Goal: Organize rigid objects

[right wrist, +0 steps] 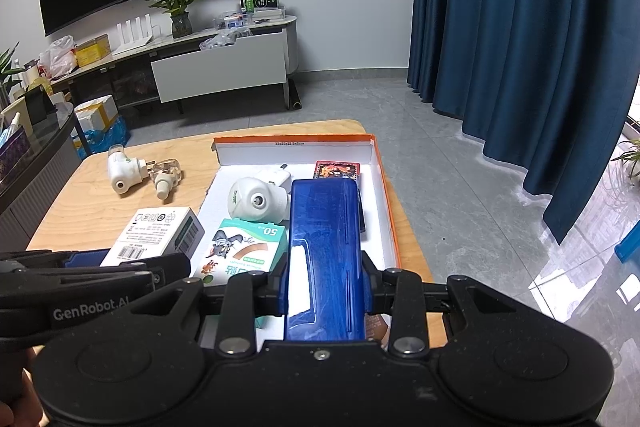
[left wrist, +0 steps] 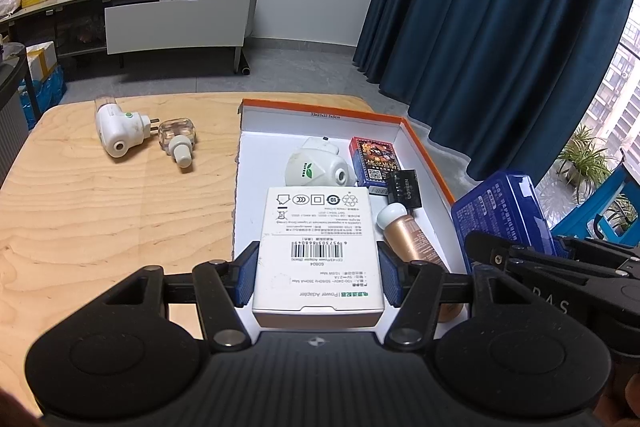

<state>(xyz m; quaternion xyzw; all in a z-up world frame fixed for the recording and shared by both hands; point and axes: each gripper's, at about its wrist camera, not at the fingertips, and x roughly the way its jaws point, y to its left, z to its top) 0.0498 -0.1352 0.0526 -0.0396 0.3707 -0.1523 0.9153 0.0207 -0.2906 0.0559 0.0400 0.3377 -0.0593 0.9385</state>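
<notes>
My left gripper (left wrist: pixel 318 277) is shut on a white power adapter box (left wrist: pixel 318 247) and holds it over the left front of the open orange-rimmed cardboard box (left wrist: pixel 320 107). My right gripper (right wrist: pixel 325 283) is shut on a blue rectangular tin (right wrist: pixel 324 251) and holds it over the same box (right wrist: pixel 296 140). Inside lie a white plug-in device (left wrist: pixel 316 163), a red card pack (left wrist: pixel 374 157), a black adapter (left wrist: pixel 406 189), a gold tube (left wrist: pixel 408 237) and a teal bandage box (right wrist: pixel 244 247). A white plug-in vaporizer (left wrist: pixel 116 127) and a clear refill bottle (left wrist: pixel 178 141) lie on the wooden table.
The wooden table (left wrist: pixel 100 219) stands on a grey tile floor. A blue curtain (left wrist: pixel 500 27) hangs at the right. A TV cabinet (right wrist: pixel 220 67) with a plant and clutter stands at the back wall. A dark cabinet (right wrist: pixel 36 163) is to the left.
</notes>
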